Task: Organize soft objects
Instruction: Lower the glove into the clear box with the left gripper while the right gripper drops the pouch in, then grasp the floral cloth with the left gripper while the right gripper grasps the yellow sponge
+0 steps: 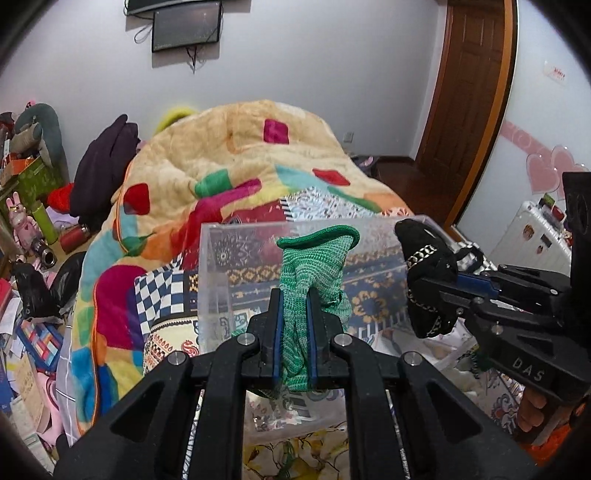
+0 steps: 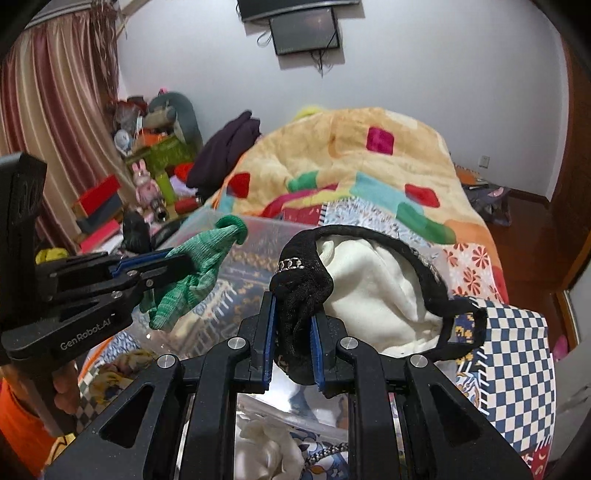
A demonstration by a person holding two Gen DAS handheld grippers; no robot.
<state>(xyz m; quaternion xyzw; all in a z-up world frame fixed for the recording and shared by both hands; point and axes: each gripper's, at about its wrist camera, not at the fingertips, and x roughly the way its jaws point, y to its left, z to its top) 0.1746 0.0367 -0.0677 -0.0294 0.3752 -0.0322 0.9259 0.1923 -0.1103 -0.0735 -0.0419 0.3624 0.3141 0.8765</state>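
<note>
My left gripper [image 1: 294, 295] is shut on a green knitted sock [image 1: 314, 262], held upright above a clear plastic box [image 1: 218, 266] on the bed. It also shows in the right wrist view [image 2: 184, 267] with the green sock [image 2: 201, 266]. My right gripper [image 2: 293, 295] is shut on a black sock with a silver chain [image 2: 301, 284], over the box's right side. In the left wrist view the right gripper [image 1: 436, 291] holds the black sock [image 1: 428, 273] at the box's right wall. A black-rimmed bag with white soft cloth [image 2: 369, 280] lies just behind.
A colourful patchwork quilt [image 1: 221, 166] is heaped on the bed behind the box. Checkered cloth [image 2: 517, 354] lies at the right. Cluttered boxes and toys [image 1: 29, 192] fill the left side. A wooden door [image 1: 469, 92] stands at the right; a monitor [image 1: 186, 27] hangs on the wall.
</note>
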